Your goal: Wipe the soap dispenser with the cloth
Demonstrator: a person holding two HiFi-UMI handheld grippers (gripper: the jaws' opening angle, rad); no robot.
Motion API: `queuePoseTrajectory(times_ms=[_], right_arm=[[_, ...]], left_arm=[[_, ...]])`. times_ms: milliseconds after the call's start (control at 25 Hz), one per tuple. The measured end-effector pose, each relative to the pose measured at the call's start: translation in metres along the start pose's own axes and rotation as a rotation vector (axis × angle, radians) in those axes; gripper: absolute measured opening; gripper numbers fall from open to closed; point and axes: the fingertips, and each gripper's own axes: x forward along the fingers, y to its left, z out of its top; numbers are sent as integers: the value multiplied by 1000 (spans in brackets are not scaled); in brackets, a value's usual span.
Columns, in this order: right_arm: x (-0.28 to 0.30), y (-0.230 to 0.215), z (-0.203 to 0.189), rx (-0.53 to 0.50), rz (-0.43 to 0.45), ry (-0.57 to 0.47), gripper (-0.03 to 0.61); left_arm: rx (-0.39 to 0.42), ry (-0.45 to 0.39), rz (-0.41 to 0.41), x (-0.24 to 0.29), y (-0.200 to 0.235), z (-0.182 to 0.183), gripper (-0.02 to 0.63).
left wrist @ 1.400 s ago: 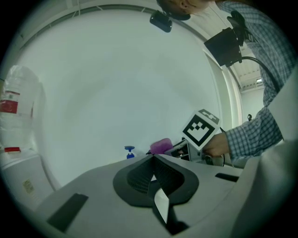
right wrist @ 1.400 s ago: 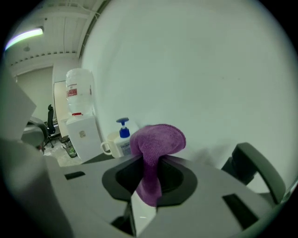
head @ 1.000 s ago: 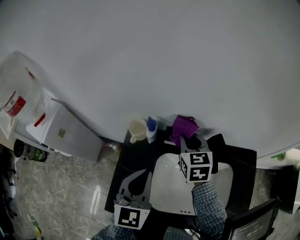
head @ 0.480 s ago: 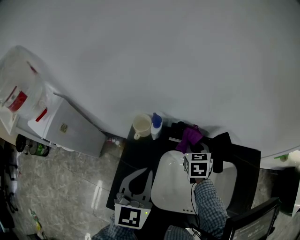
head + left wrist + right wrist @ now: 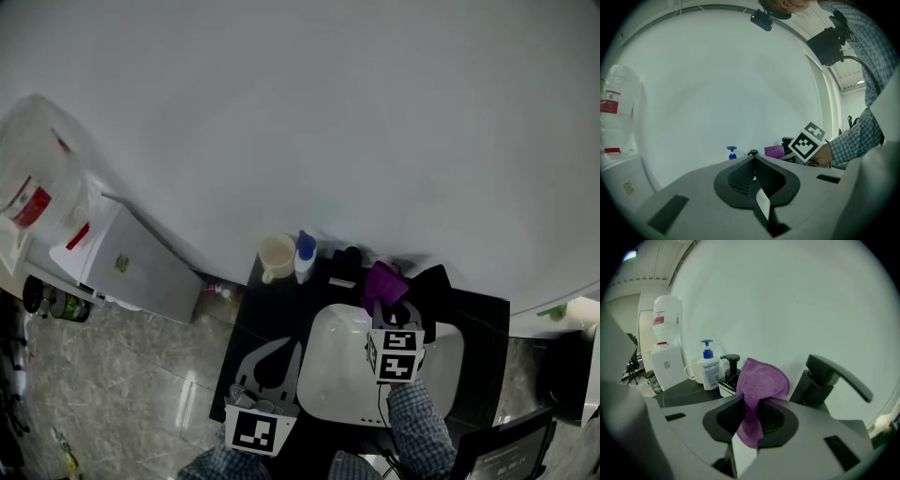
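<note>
The black pump soap dispenser (image 5: 349, 255) (image 5: 731, 372) stands on the dark counter behind the white sink (image 5: 337, 384). My right gripper (image 5: 386, 298) (image 5: 752, 402) is shut on a purple cloth (image 5: 383, 280) (image 5: 761, 383), which sticks up just right of the dispenser and a little nearer to me; touching cannot be told. My left gripper (image 5: 293, 346) (image 5: 753, 158) hangs low at the sink's left with its jaws shut on nothing. In the left gripper view the dispenser's pump top (image 5: 753, 153) and the cloth (image 5: 774, 151) peek over the jaws.
A blue-capped white pump bottle (image 5: 303, 255) (image 5: 708, 367) and a cream mug (image 5: 276, 257) (image 5: 695, 369) stand left of the dispenser. A black faucet (image 5: 428, 286) (image 5: 828, 376) is to the right. A water dispenser (image 5: 56, 216) stands far left by the white wall.
My right gripper has drawn the cloth to the right and toward me, off the dispenser, whose black pump now shows. The left gripper has stayed put.
</note>
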Motion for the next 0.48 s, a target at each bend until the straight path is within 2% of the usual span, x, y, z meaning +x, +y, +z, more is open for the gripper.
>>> queuePoseTrajectory(times_ms=[280, 480], right_arm=[[-72, 30, 22, 158, -35, -166, 78], [-106, 52, 19, 184, -38, -199, 78]], left_arm=[[-4, -52, -52, -15, -3, 15, 2], [0, -70, -102, -23, -9, 13, 2]])
